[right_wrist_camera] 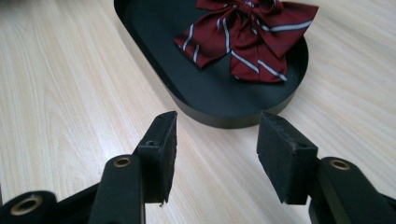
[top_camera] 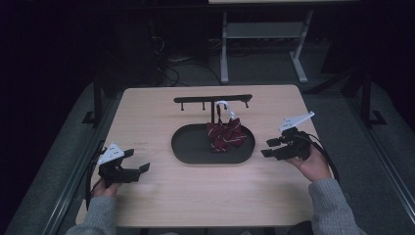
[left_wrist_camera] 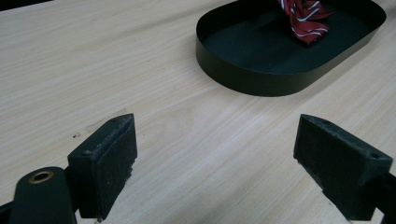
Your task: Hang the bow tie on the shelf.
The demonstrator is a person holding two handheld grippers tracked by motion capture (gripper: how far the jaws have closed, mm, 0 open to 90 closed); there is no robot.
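Tray (top_camera: 188, 147): black oval dish mid-table, held the bow tie (top_camera: 225, 135).
Bow tie: striped red, lay in tray's right half, long axis crosswise.
Left gripper (top_camera: 138, 161): spread, empty.
Right gripper (top_camera: 268, 147): spread, empty, near tray.

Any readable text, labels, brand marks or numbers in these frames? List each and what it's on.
None: no view shows any word, number or logo.
bow tie: dark red with white stripes, a pattern only, no lettering.
black tray: plain, unmarked.
black hook rack: plain.
left gripper and right gripper: no printing to be seen on the jaws or the grey plates.
wooden table: only grain and a faint scuff mark.
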